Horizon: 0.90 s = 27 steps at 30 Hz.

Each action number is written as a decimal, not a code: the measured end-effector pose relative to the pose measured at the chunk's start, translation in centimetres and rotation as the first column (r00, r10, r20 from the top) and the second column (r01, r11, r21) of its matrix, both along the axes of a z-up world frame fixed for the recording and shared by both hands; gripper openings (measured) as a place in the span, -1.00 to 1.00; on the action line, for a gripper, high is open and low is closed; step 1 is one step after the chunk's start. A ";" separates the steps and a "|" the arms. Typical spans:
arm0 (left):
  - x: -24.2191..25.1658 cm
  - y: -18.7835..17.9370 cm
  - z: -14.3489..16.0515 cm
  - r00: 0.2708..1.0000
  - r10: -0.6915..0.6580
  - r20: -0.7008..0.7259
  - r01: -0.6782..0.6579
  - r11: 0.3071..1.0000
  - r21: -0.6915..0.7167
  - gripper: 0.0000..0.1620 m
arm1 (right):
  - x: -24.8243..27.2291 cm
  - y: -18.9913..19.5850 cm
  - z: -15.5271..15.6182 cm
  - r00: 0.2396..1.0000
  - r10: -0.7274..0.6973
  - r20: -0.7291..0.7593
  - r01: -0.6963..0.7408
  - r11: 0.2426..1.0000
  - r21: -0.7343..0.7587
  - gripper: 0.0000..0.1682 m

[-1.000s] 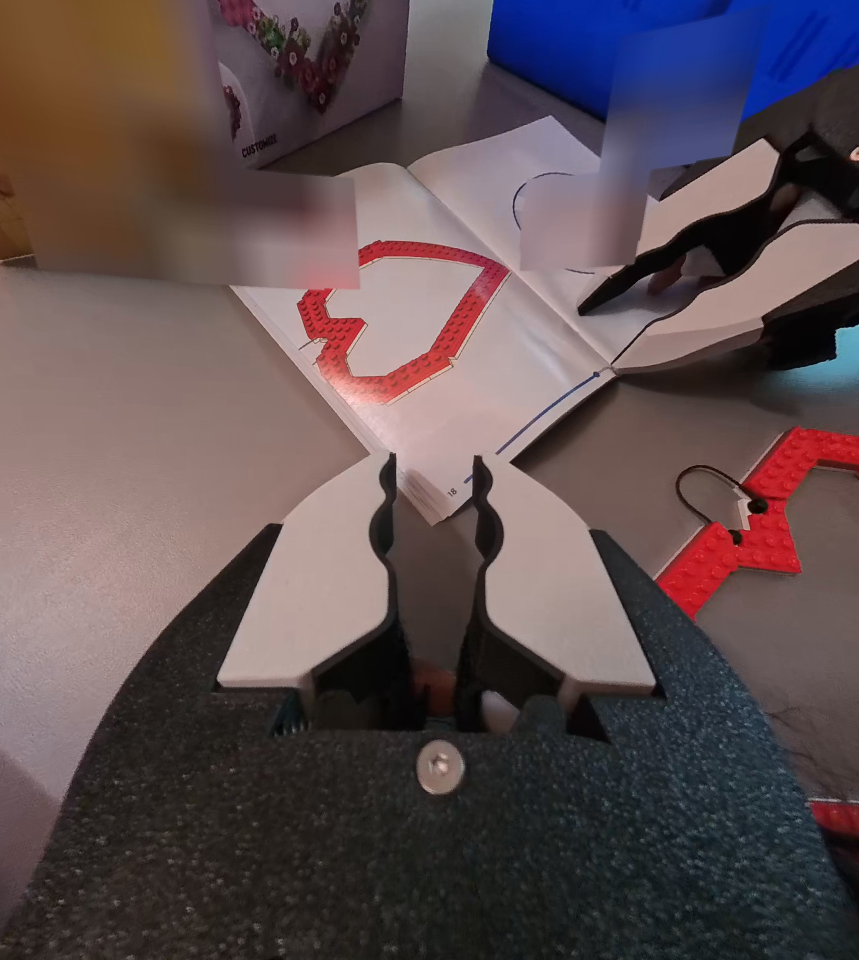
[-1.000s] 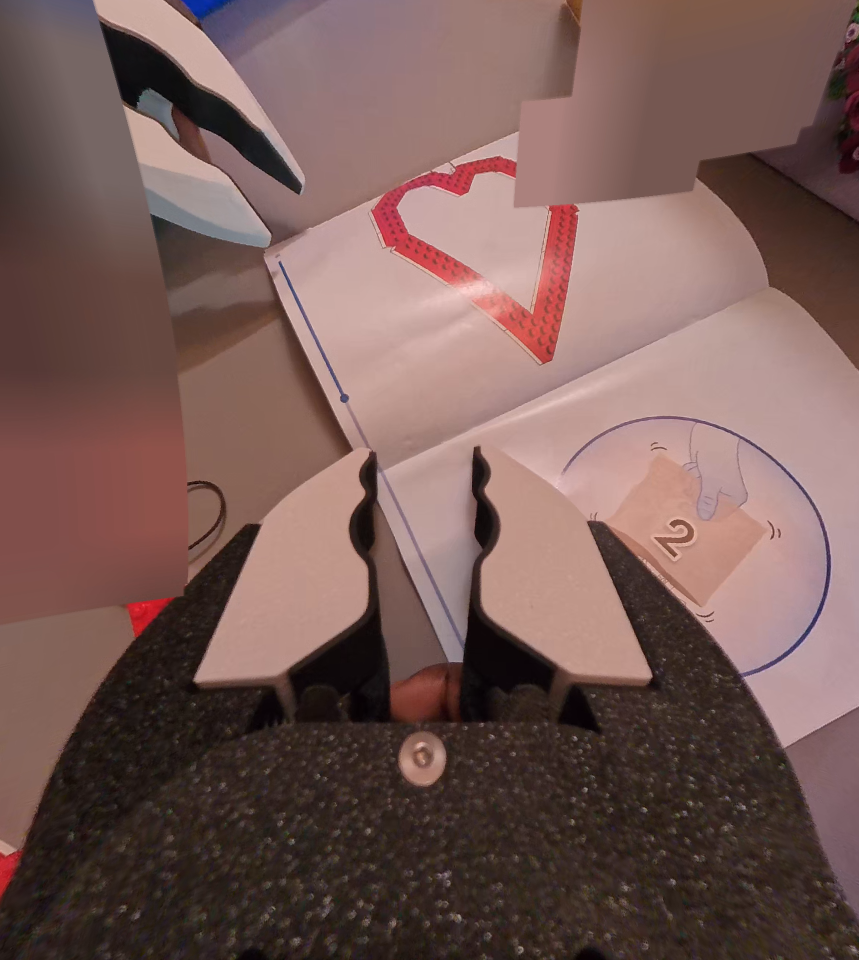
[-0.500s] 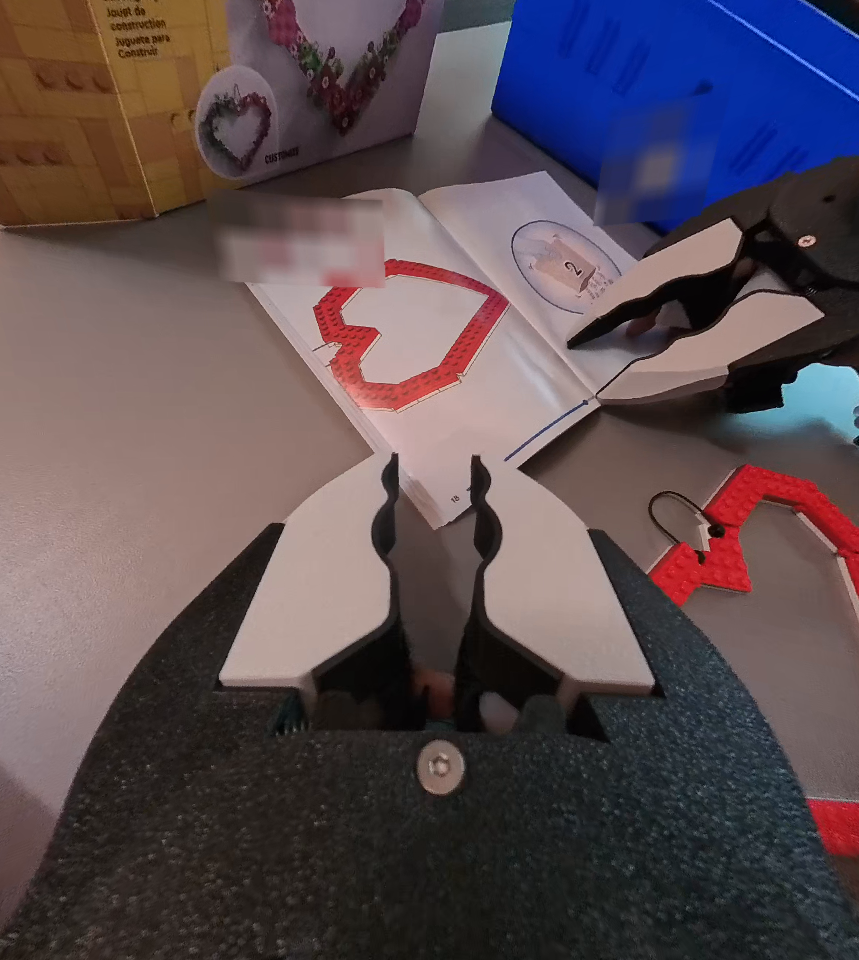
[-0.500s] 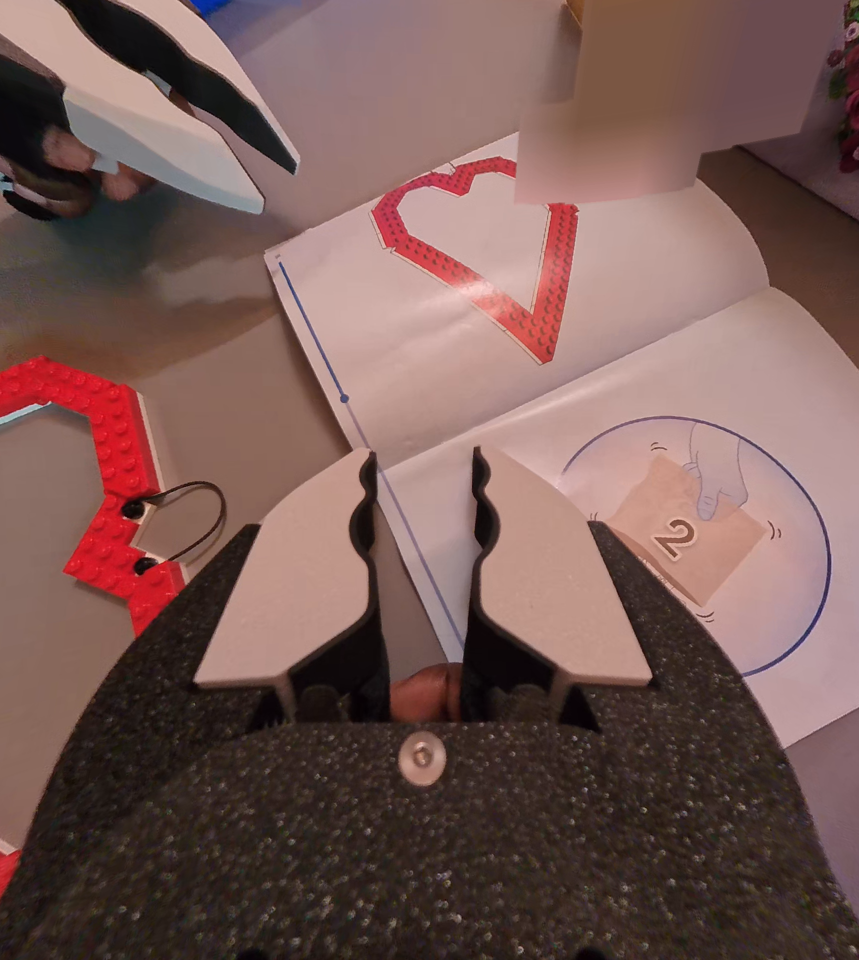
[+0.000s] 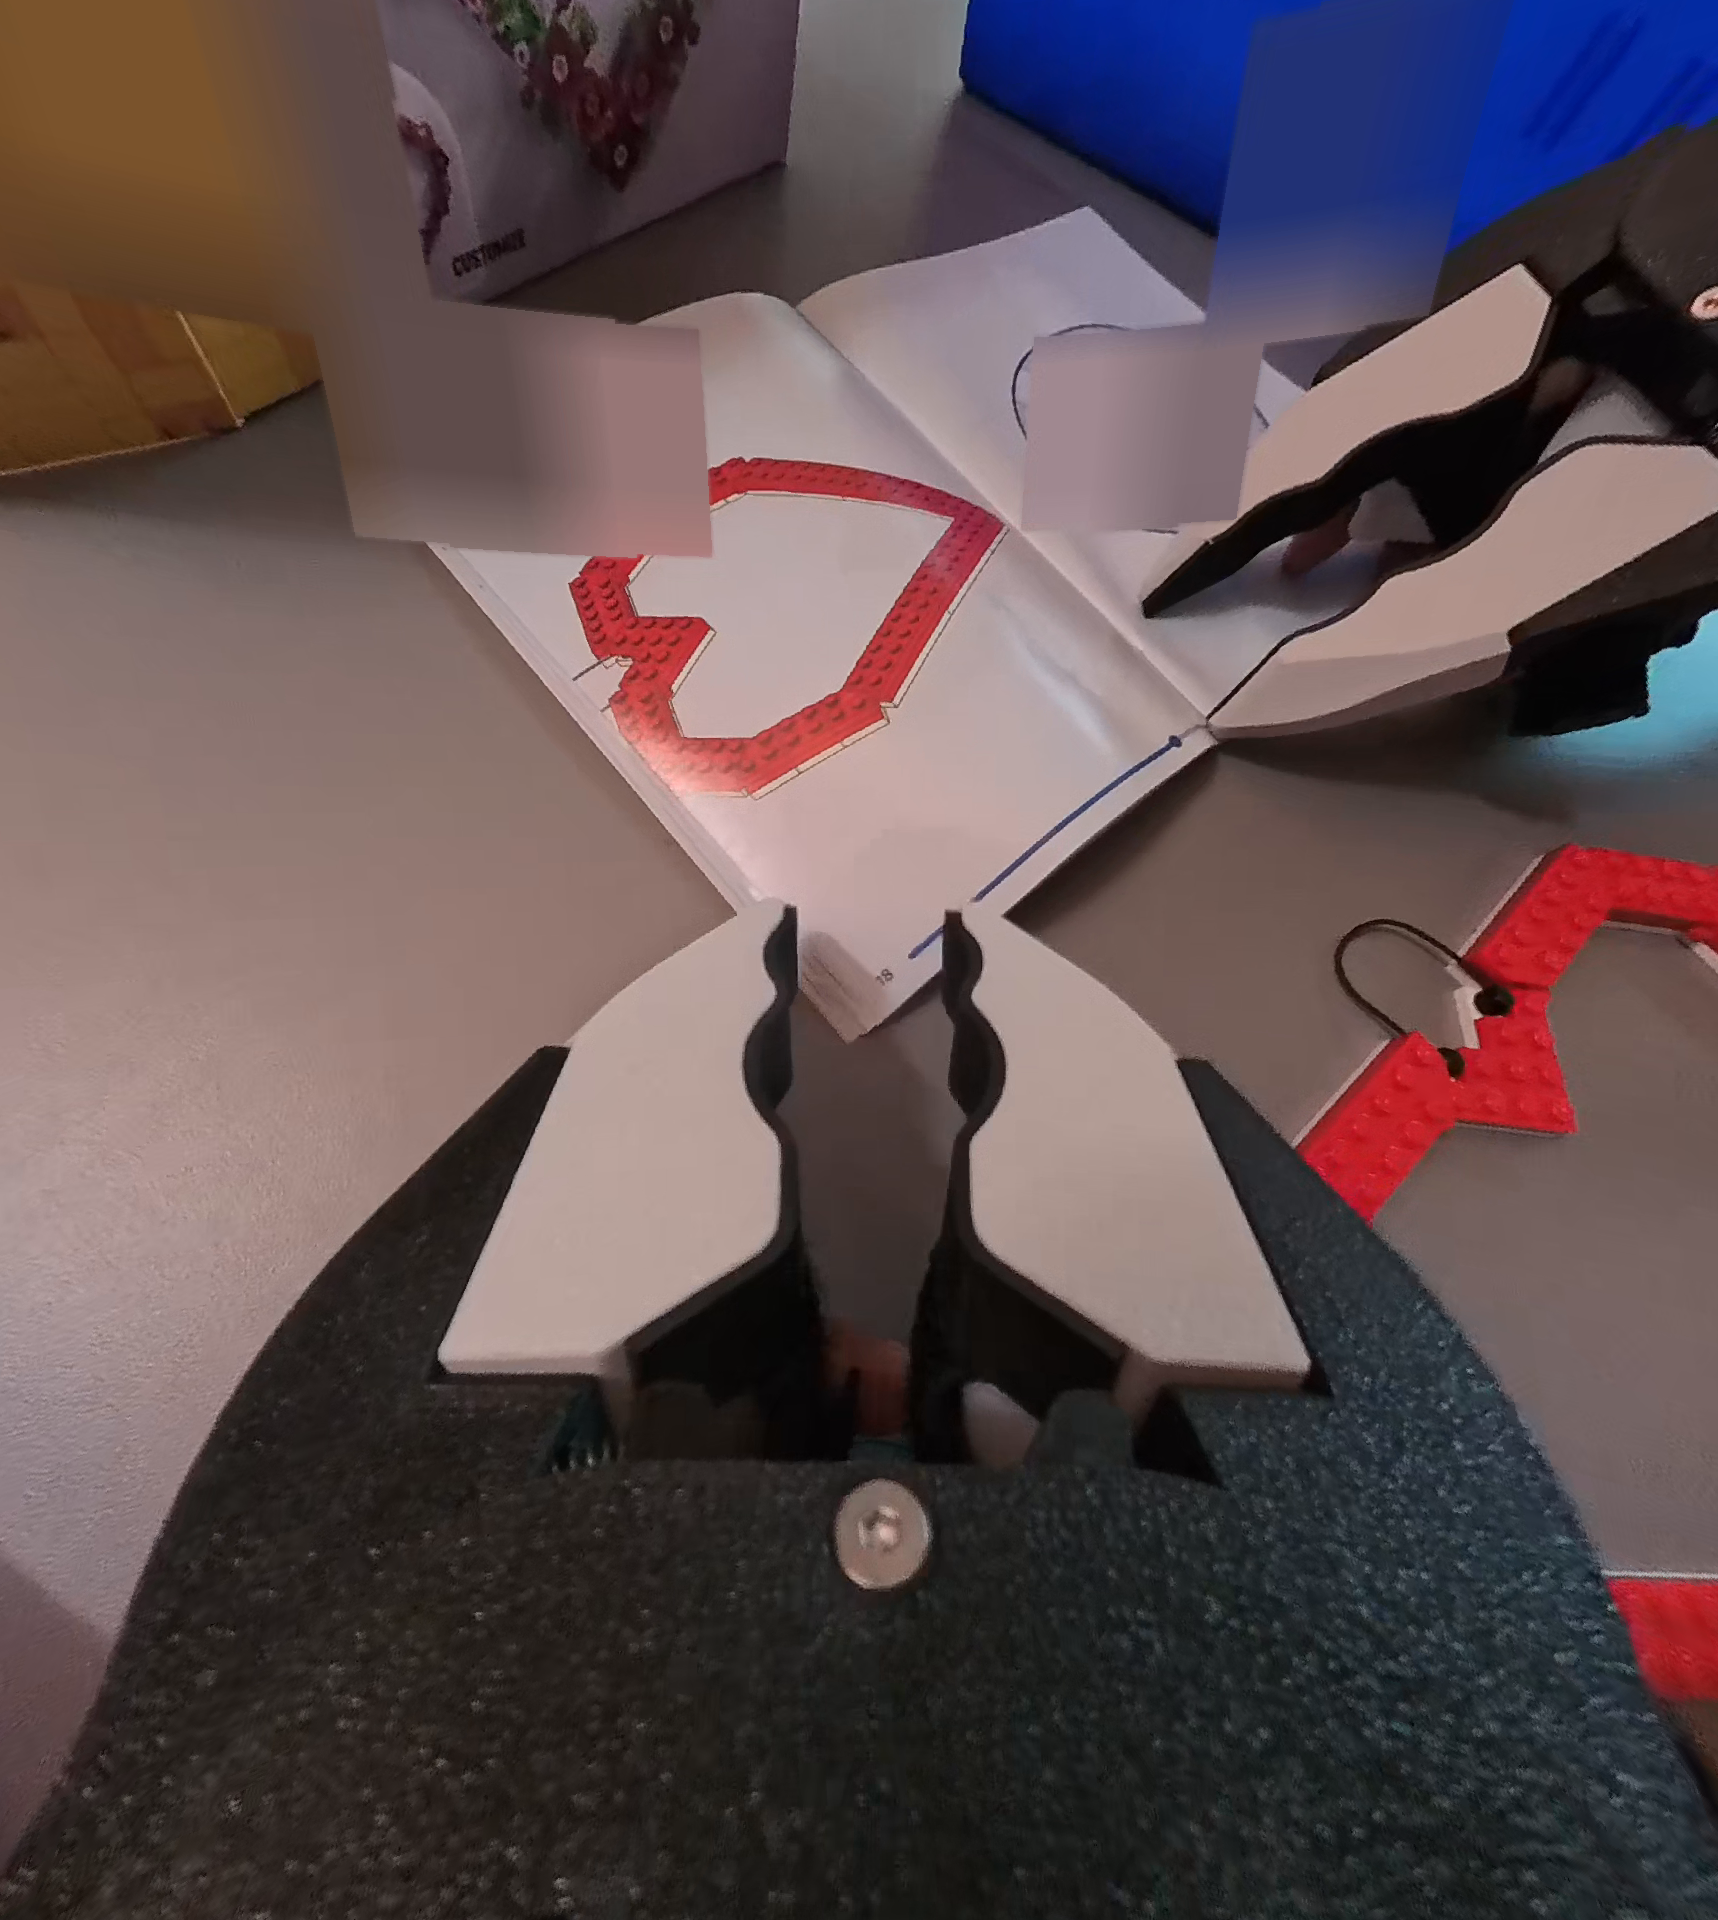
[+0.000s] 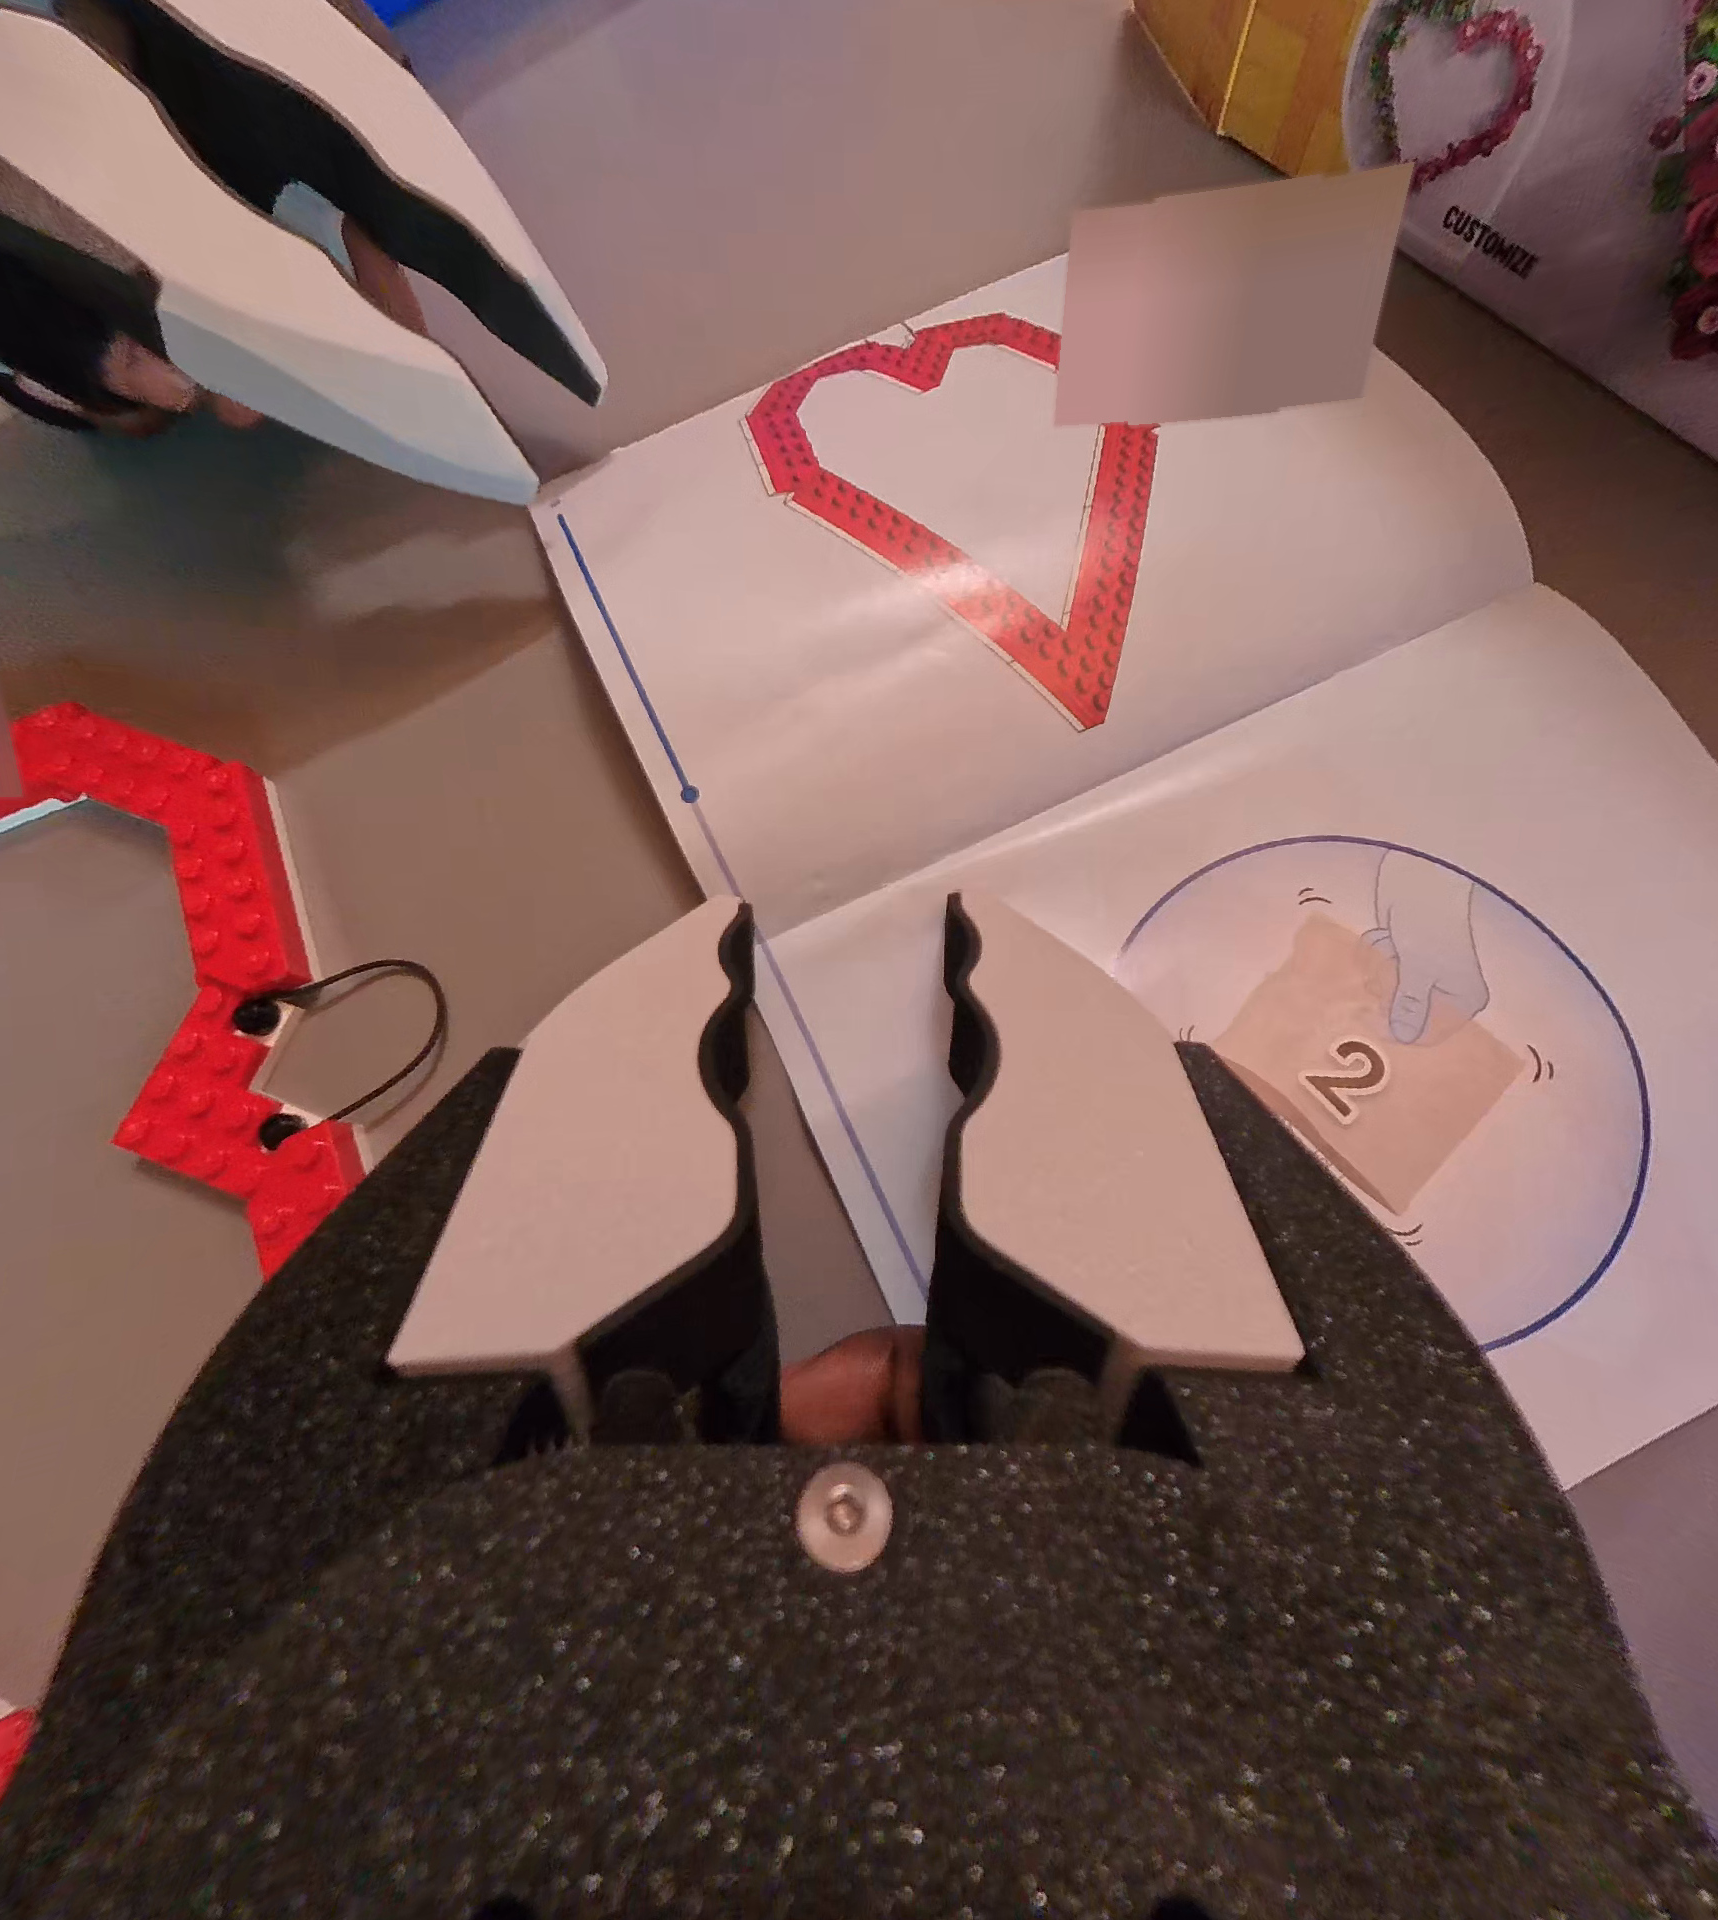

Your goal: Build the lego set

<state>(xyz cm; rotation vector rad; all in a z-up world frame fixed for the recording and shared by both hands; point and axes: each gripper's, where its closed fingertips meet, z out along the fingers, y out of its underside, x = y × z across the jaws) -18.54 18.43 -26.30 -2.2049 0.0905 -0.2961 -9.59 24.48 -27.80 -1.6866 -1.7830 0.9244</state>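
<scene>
On a grey tabletop (image 5: 211,831) an open white instruction booklet (image 5: 834,727) lies flat, one page showing a red heart outline, the other a numbered bag, probably so the next step can be read. The left gripper (image 5: 870,935) hovers at the booklet's near corner, jaws moderately apart, holding nothing. The right gripper (image 6: 850,914) rests over the booklet's spine edge, likewise parted and empty, perhaps steadying the pages. The built red studded heart-shaped brick frame (image 6: 211,935), with a thin black cord loop (image 6: 398,1029) through two holes, lies flat beside the booklet, untouched. Only the left wrist view shows a blue bin (image 5: 1094,94) behind the booklet. Only the right wrist view shows the numbered-bag drawing clearly. The set's printed cardboard box (image 6: 1613,208) stands beyond.
</scene>
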 end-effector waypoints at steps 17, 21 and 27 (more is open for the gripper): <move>0.2 -0.1 -0.5 1.000 -0.010 0.003 0.010 0.999 -0.038 -0.68 | 0.8 -3.6 8.9 0.953 0.044 -0.301 -0.075 0.993 -0.091 -0.48; -0.3 0.0 0.0 0.998 0.015 0.063 -0.014 1.000 -0.013 -0.68 | 7.4 -1.9 12.6 0.916 -0.042 -0.399 0.020 0.998 -0.059 -0.42; -1.7 0.1 0.9 0.971 0.090 0.219 -0.096 0.995 0.013 -0.69 | 22.3 14.7 14.5 0.748 -0.624 -0.225 0.652 0.755 0.076 -0.68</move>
